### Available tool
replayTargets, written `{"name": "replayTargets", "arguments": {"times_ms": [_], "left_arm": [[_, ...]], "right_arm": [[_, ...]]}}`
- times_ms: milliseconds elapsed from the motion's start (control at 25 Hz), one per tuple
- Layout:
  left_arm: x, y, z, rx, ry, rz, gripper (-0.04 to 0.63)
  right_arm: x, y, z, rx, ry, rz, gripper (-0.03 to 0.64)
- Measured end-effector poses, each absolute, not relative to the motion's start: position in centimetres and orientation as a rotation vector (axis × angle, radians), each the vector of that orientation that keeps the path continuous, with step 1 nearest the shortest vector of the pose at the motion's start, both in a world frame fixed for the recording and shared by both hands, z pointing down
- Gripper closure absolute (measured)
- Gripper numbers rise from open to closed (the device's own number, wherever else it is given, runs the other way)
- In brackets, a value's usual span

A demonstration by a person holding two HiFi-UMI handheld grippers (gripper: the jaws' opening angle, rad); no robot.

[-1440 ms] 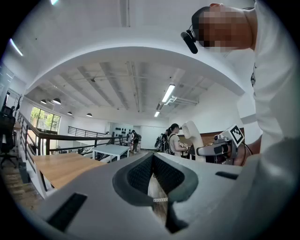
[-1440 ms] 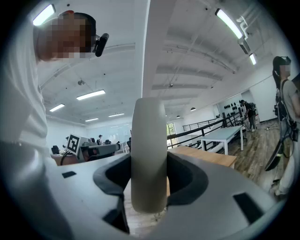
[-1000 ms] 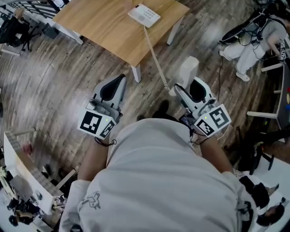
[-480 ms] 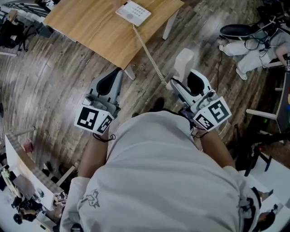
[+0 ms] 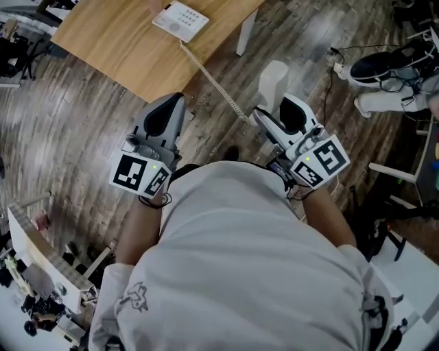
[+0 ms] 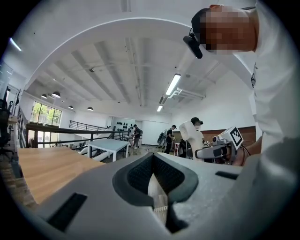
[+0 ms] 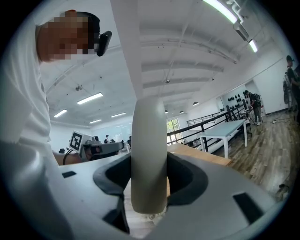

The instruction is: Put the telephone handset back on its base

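Observation:
The white telephone base [image 5: 180, 18] lies on the wooden table [image 5: 110, 38] at the top left of the head view. Its coiled cord [image 5: 214, 81] runs down across the floor to the white handset [image 5: 272, 79]. My right gripper [image 5: 278, 113] is shut on the handset, which stands upright between the jaws [image 7: 149, 154]. My left gripper [image 5: 164, 113] is held level beside it, below the table's near edge, jaws together with nothing in them. In the left gripper view the handset [image 6: 191, 133] shows off to the right.
A white table leg [image 5: 245, 31] stands between the table and the handset. Cables, a dark seat and white gear [image 5: 384, 75] lie on the wooden floor at the right. A white shelf edge [image 5: 27, 240] borders the lower left. Other tables and people stand far off.
The table and phone base have slid left and up in the head view. Both grippers sit slightly higher in the frame, the handset still in the right one.

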State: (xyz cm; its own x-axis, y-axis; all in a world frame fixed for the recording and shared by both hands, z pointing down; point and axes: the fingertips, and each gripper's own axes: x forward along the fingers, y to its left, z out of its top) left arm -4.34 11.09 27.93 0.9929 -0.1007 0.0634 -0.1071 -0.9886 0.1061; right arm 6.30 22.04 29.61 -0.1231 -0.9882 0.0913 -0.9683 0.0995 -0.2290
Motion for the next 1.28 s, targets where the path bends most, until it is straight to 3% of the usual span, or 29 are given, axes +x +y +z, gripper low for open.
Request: {"name": "replayTargets", "arguments": {"times_ms": [560, 1280], "left_arm": [[0.6, 10.0, 28.5, 3.012, -0.115, 0.117, 0.589], [2.1, -2.2, 29.1, 2.992, -0.127, 0.098, 0.589]], "right_arm": [[10.8, 20.9, 30.9, -2.048, 2.227, -0.403, 0.396], [13.0, 8.1, 30.5, -2.053, 2.262, -0.44, 0.396]]}}
